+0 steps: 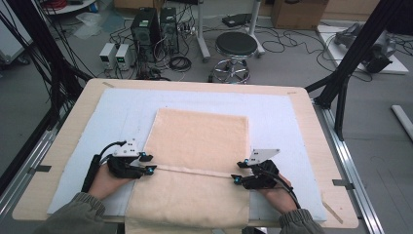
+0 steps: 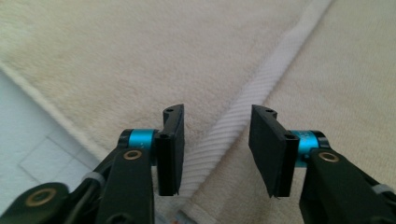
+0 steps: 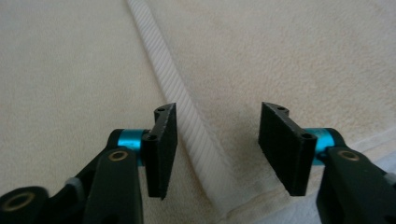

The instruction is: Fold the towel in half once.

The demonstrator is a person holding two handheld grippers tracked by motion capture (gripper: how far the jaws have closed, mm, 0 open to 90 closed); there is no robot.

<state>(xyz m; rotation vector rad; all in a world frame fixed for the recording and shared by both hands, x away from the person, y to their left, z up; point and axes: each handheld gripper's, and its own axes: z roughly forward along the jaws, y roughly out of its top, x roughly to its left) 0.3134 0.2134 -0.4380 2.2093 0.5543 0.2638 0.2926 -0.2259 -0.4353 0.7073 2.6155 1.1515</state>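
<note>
A cream towel (image 1: pixel 199 139) lies flat on a pale blue mat (image 1: pixel 122 109), its near end hanging over the table's front edge. A white ribbed hem band (image 1: pixel 195 170) crosses it from side to side. My left gripper (image 1: pixel 148 163) sits at the band's left end and my right gripper (image 1: pixel 236 171) at its right end. In the left gripper view the jaws (image 2: pixel 217 114) stand apart just above the cloth, with the band (image 2: pixel 280 51) running up between them. In the right gripper view the jaws (image 3: pixel 218 112) are likewise apart over the band (image 3: pixel 159 51), which passes close to the left jaw. Neither pair presses on the cloth.
The mat covers most of a wooden table (image 1: pixel 311 131). A strip of mat shows at the towel's corner (image 2: pixel 42 154). Beyond the table stand a black stool (image 1: pixel 236 46), computer towers (image 1: pixel 146 27) with cables, and a black frame post (image 1: pixel 360 44) at the right.
</note>
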